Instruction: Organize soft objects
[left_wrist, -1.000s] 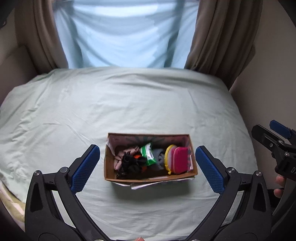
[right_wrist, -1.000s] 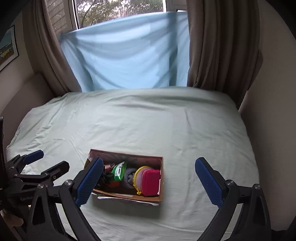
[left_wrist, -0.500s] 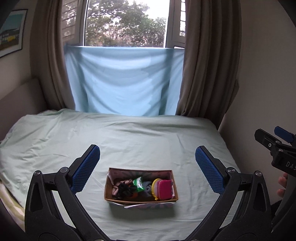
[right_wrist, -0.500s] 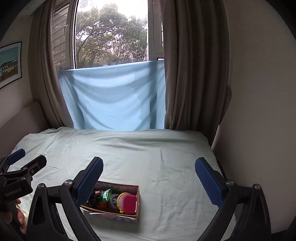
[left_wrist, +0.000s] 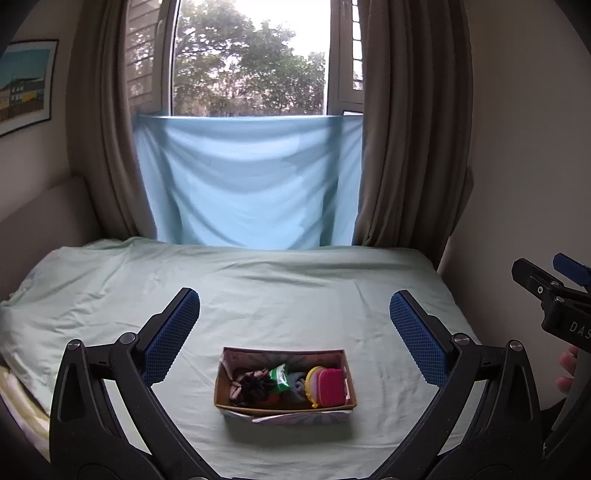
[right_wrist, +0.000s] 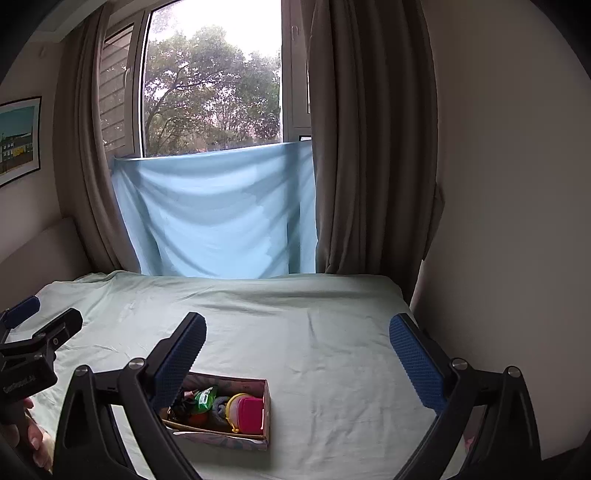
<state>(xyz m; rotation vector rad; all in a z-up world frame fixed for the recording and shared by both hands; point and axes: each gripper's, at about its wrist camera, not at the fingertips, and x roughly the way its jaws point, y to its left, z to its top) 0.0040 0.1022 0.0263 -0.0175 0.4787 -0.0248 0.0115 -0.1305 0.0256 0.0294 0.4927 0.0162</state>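
A small cardboard box (left_wrist: 284, 408) (right_wrist: 266, 406) sits on the pale green bed sheet (left_wrist: 277, 291) near its front edge. Inside it lie a pink pouch (left_wrist: 331, 382) (right_wrist: 251, 411) with a yellow rim, a green packet (left_wrist: 279, 377) (right_wrist: 204, 398), a grey-blue soft item (left_wrist: 297, 384) and dark and orange items at the left end. My left gripper (left_wrist: 294, 332) is open, held above and in front of the box, nothing between its blue pads. My right gripper (right_wrist: 297, 349) is open too, up and to the right of the box, holding nothing.
The bed (right_wrist: 295, 314) fills the room's width, a wall (right_wrist: 498, 221) close on the right. Brown curtains (left_wrist: 406, 129) and a light blue cloth (left_wrist: 251, 184) hang at the window behind it. A framed picture (left_wrist: 24, 85) is on the left wall. A hand (right_wrist: 33, 439) grips each handle.
Both grippers have pulled back and tilted up from the box. It now looks smaller and lower in both views, and the window and wall have come into sight.
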